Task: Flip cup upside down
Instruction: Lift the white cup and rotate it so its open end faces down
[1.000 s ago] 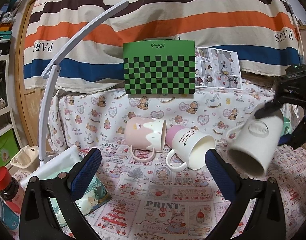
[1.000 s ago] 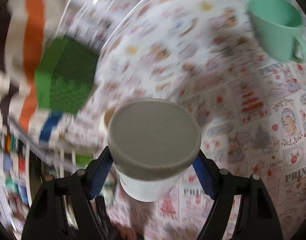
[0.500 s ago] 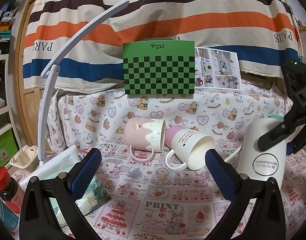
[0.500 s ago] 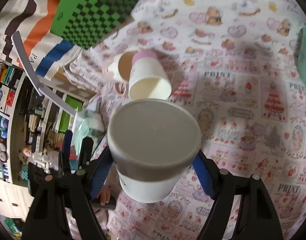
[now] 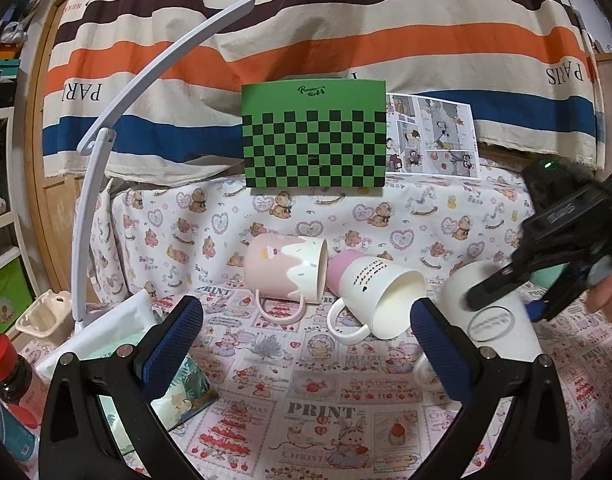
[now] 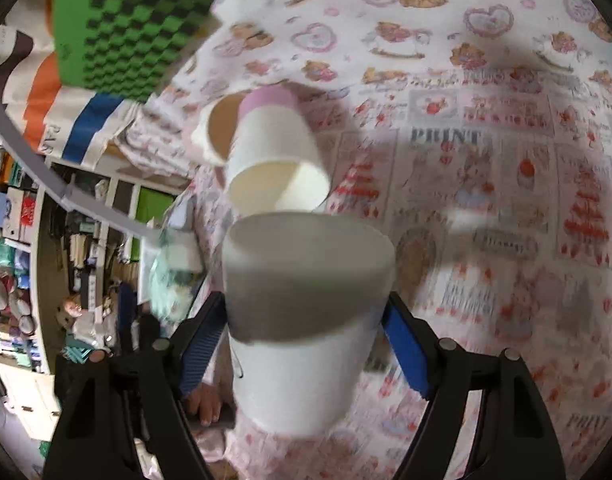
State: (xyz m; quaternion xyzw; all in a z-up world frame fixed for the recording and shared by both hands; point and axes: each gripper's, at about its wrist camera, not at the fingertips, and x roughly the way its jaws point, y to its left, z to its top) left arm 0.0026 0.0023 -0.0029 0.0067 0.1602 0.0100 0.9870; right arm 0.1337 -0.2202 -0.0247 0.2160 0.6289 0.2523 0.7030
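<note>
Blue ribbed pads line my jaws on both sides, and on my right gripper point(image 6: 307, 350) those pads sit on either side of the white cup point(image 6: 302, 320); they look slightly off its wall in the blurred right wrist view, so I cannot tell whether I am pinching it or have let go. That cup stands upside down, flat base toward my right camera and wider mouth down toward the printed tablecloth point(image 6: 505, 200); in the left wrist view the same cup point(image 5: 493, 316) stands on the cloth at the right, round logo on its side, with my right gripper point(image 5: 521, 292) reaching over it from the right. My left gripper point(image 5: 306, 340) hangs low over the table with jaws spread wide and nothing between them. Just beyond its left pad lies a teal patterned packet point(image 5: 186, 384), and at the far left edge stands a red-capped bottle point(image 5: 6, 376). Farther in, a white mug with a pink base point(image 5: 369, 292) lies on its side, mouth toward me, touching a pink mug with white drip glaze point(image 5: 286, 272) that also lies on its side. Behind them a green checkerboard point(image 5: 313, 140) leans against the striped cloth point(image 5: 306, 40), a comic sheet point(image 5: 429, 136) beside it, and a white curved lamp arm point(image 5: 146, 72) arches up at the left.
</note>
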